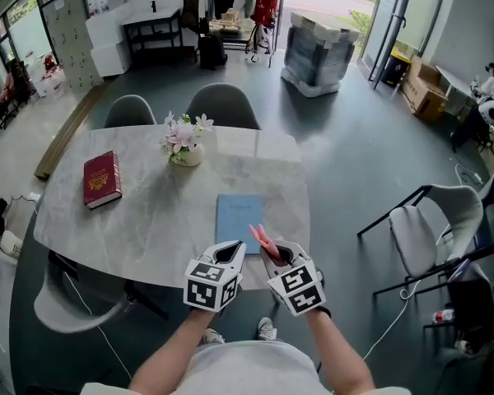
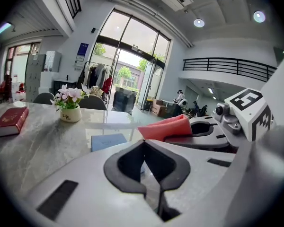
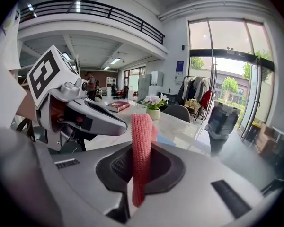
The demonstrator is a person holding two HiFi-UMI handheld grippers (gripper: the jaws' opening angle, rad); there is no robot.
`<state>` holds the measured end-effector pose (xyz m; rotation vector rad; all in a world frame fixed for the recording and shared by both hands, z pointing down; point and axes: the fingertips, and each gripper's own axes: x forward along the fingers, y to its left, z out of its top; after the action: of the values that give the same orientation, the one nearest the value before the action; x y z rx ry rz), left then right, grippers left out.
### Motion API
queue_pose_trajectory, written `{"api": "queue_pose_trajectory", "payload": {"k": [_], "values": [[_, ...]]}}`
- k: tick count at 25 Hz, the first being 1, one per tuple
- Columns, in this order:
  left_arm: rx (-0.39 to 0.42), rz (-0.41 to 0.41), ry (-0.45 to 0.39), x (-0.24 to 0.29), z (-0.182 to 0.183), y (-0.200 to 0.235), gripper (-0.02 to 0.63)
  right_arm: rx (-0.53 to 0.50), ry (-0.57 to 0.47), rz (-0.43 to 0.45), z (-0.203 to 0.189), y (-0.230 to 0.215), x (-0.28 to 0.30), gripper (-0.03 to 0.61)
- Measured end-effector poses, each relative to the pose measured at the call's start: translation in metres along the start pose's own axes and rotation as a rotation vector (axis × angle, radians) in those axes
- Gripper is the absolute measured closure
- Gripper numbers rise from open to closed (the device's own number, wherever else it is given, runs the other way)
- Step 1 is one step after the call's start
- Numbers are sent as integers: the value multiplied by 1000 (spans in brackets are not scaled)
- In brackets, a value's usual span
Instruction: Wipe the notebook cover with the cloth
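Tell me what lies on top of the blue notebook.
Most of the cover of the blue notebook is bare. The pink cloth, pinched in the right hand-held gripper, hides its near right corner in the head view, so whether it touches there cannot be told.

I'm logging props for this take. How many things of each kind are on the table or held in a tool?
Books: 2, the red book and the blue notebook
Plants: 1, the flower pot
Cloths: 1, the pink cloth clamped in the right tool
Total: 4
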<state>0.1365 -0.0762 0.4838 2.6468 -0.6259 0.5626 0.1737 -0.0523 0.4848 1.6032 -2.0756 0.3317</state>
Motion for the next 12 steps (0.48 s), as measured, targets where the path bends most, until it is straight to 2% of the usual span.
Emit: {"api": "queue_pose_trajectory", "payload": {"k": [12], "values": [[37, 62, -72, 15, 32, -46, 606, 133, -148, 32, 10, -44, -51, 563]]}}
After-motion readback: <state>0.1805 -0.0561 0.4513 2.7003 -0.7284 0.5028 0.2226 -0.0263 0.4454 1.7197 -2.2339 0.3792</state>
